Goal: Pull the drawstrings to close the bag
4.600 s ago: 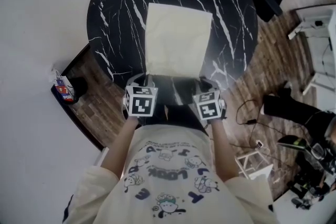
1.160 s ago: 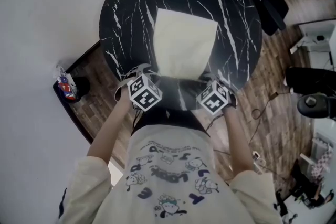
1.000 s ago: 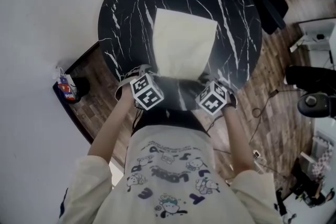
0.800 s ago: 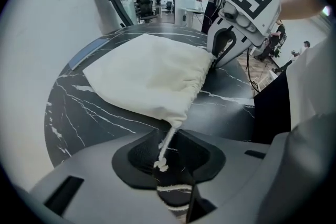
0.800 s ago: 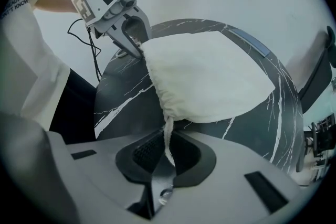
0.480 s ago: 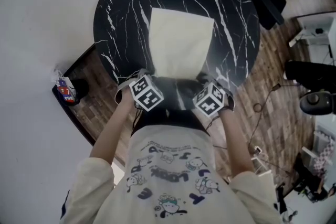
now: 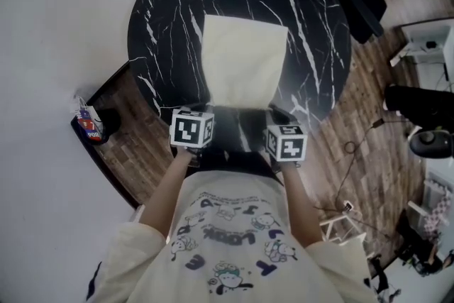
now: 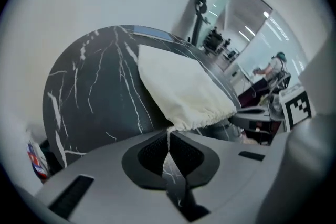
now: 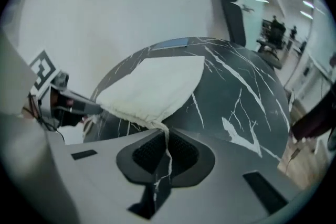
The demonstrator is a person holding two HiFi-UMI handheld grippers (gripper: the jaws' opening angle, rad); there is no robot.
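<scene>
Both tongs have just closed: the left tongs now pinch the left drawstring, and the right tongs pinch the right drawstring. I judge the pull can begin. The bag lies flat on the desk, its mouth near the front rim, with free room on both sides.

Cream cartoon-print T-shirt, plus grey left gripper and right gripper bearing 2 black-and-white marker cubes.

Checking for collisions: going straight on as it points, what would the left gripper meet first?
Probably the bag, its gathered mouth just ahead; the left gripper has just closed on its drawstring.
</scene>
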